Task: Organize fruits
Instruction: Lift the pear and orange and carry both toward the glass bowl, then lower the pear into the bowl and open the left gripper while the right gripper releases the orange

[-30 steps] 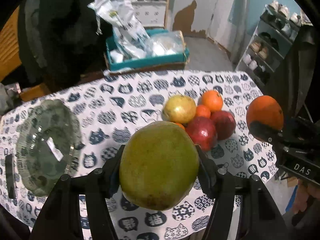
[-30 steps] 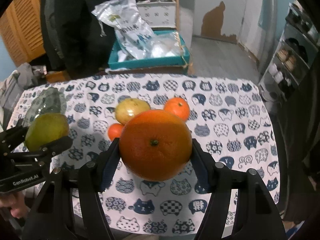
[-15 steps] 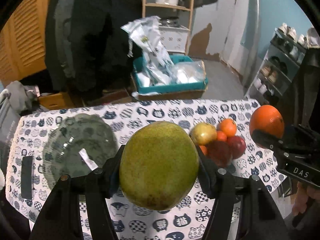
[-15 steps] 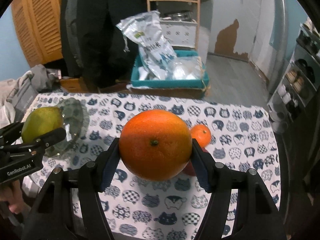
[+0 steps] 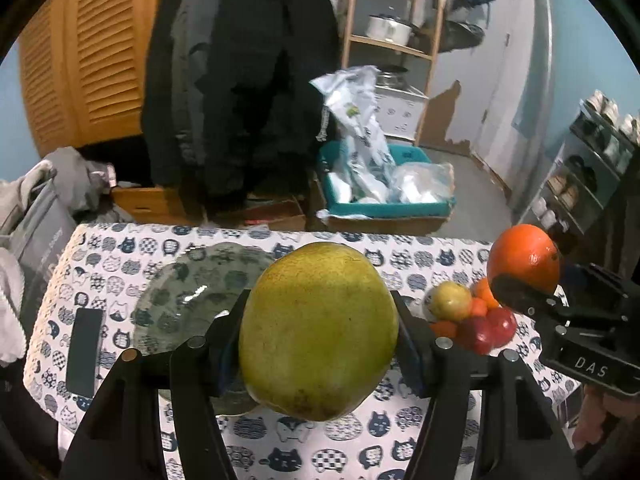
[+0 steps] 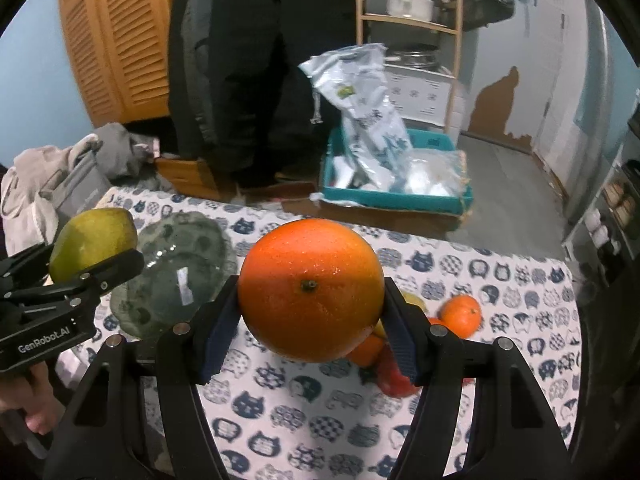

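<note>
The left hand-held gripper [image 5: 320,344] is clamped on a big green mango [image 5: 318,334], the right hand-held gripper [image 6: 310,292] on a large orange [image 6: 310,288], both above the cat-print tabletop [image 6: 520,280], between a glass plate [image 5: 192,288] and a fruit pile [image 5: 472,316].

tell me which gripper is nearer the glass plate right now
Left. The left gripper, shut on the green fruit, sits just over the glass plate's edge. The right gripper, holding the orange, is off to the plate's side, above the fruit pile.
</note>
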The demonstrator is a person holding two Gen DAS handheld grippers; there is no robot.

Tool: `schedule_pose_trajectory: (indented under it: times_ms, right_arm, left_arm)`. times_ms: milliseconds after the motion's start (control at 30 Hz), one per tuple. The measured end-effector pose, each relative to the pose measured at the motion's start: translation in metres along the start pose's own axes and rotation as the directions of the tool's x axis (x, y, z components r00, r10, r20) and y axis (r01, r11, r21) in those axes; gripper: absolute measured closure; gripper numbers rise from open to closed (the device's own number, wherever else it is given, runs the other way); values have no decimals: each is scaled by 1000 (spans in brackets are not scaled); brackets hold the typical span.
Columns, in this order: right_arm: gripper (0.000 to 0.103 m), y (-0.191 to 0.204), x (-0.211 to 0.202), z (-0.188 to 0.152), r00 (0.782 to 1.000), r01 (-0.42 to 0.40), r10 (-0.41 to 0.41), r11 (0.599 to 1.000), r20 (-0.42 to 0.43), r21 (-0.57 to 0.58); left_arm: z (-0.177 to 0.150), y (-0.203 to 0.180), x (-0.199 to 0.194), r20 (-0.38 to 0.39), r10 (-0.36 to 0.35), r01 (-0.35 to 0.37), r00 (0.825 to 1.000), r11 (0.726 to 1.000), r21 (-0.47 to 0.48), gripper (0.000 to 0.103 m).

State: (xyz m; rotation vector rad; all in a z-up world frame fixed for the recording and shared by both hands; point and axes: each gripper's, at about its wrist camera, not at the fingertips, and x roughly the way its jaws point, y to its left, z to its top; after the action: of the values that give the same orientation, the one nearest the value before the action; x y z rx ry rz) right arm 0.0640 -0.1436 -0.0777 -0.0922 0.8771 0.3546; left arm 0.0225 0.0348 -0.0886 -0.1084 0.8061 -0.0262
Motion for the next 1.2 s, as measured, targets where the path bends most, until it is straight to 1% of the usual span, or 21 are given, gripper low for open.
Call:
schedule_pose_trajectory:
  times_ms: [200,333,567,733,967,1067,1200]
  right_arm:
    - [35,28,19,11,999,-40,39,999,-22,-32]
    - [35,46,35,21,996,-73,71,997,-47,-32]
    - [35,82,75,27,988,-124,117,990,-99,-65]
    - [35,107,108,33,977,-166,155,984,-149,-65]
    - [35,128,152,29,953,-207,185,976,-239,-68]
    - [35,134,167,24,945,-217,193,974,-263,-63]
    - [35,135,183,18,934,-222,199,974,-297,-44]
  left_arm:
    - [1,39,7,-14,48,-49,999,997,-55,38]
    - [1,62,13,-33,69,-71,997,995,-71,38]
    - [-6,105,32,-92,88,-100,992,986,-136,38]
    - [-16,128,54,-139,77,-101,987,978,-180,38]
    - [-32,147,92,-244,92,-139,965,974,-181,38]
    - [-39,153,105,-269,88,-144,959,970,-195,38]
    - [-47,156,128,-324,91,-157,942,971,-181,38]
